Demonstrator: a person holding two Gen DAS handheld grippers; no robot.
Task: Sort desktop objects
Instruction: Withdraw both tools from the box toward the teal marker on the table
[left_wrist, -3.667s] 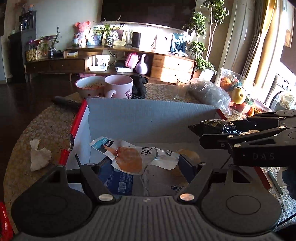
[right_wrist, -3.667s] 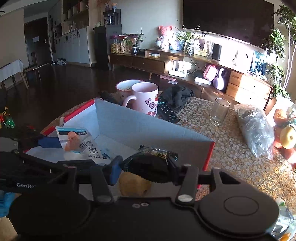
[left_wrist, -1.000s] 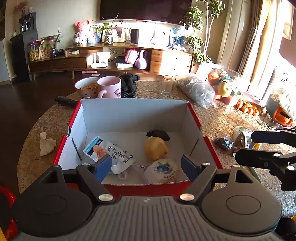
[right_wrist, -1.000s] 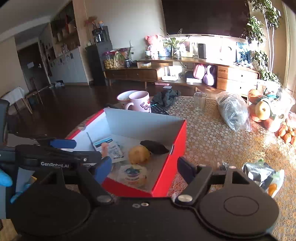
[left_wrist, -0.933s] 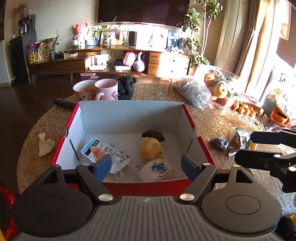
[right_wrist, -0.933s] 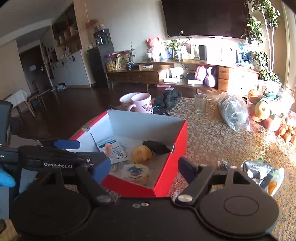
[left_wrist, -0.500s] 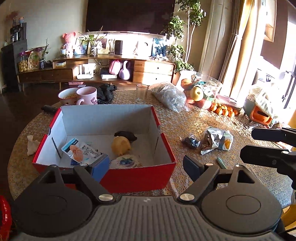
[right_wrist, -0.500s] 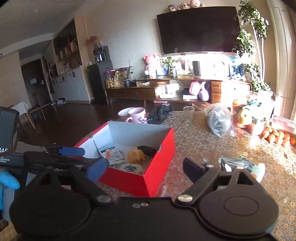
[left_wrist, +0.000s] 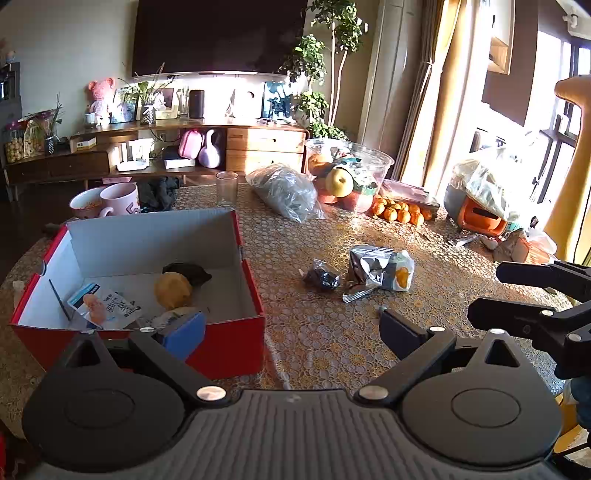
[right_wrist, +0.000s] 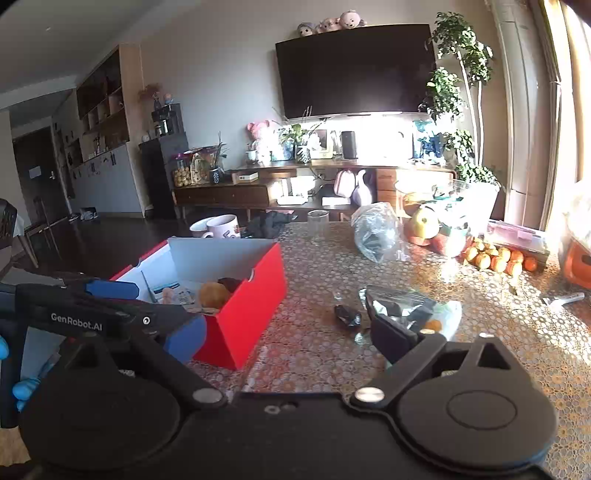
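A red box (left_wrist: 229, 343) with a white inside stands on the left of the table; it also shows in the right wrist view (right_wrist: 251, 310). In it lie a white snack packet (left_wrist: 105, 306), a yellow bun (left_wrist: 173, 290) and a dark packet (left_wrist: 188, 271). On the table to its right lie a small dark wrapped snack (left_wrist: 320, 277) and a silver bag (left_wrist: 376, 267) with an orange print, also in the right wrist view (right_wrist: 402, 308). My left gripper (left_wrist: 291, 332) is open and empty, near the box's front right corner. My right gripper (right_wrist: 286, 338) is open and empty, well back from the snacks.
At the back stand a pink mug (left_wrist: 120, 199), a bowl (left_wrist: 83, 203), a glass (left_wrist: 226, 188), a grey plastic bag (left_wrist: 286, 195), a fruit bowl (left_wrist: 347, 177) and tangerines (left_wrist: 397, 214). A patterned cloth (left_wrist: 332, 332) covers the table.
Both grippers have pulled back and risen away from the box. The right gripper let go of the dark packet, which now lies in the box. The left gripper has turned to the right.
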